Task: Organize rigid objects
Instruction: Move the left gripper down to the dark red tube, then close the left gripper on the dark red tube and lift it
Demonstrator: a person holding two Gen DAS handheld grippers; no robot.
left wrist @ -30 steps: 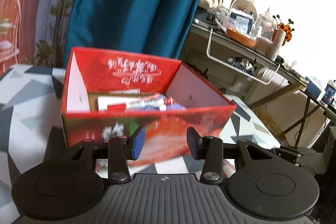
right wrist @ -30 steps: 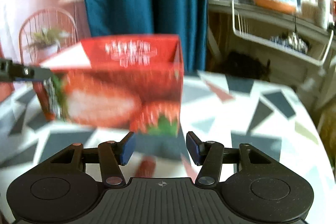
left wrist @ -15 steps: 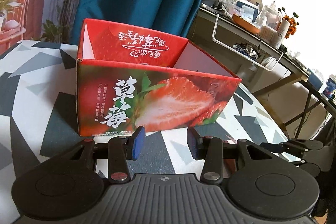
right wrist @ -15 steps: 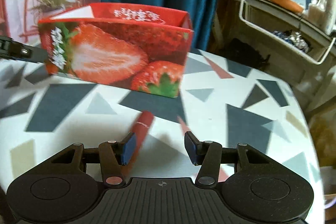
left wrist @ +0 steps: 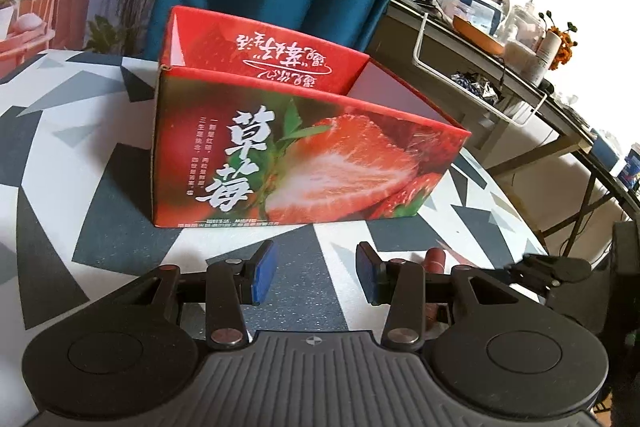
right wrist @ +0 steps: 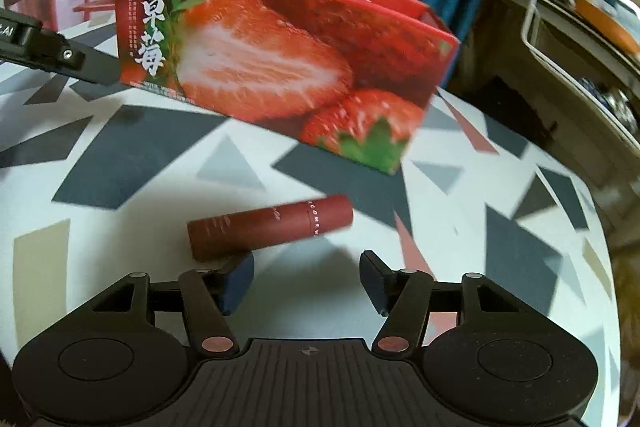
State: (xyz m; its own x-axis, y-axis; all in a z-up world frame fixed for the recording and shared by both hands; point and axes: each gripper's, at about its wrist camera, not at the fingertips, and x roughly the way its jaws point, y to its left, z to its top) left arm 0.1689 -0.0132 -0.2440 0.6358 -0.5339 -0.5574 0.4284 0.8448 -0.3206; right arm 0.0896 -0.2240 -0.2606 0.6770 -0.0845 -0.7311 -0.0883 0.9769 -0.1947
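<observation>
A dark red lipstick tube (right wrist: 270, 227) is lying on its side on the patterned worktop (right wrist: 120, 187), just in front of the strawberry box (right wrist: 272, 55) and apart from it. It looks like the next thing meant for the box, which is standing open at the top so things can be dropped in.

The right tool (right wrist: 307, 281) is pointing down at the tube from just short of it. Its jaws are opening with nothing between them, and the tube's near end is sitting just ahead of the left-side finger (right wrist: 238, 279), probably so the pads can straddle the tube across its width.

The left tool (left wrist: 316, 277) is hanging before the box (left wrist: 304, 163) with its jaws narrow and empty, gripping nothing, seemingly waiting out of the way. In its view the tube (left wrist: 436, 259) is peeking out behind its right-side finger.
</observation>
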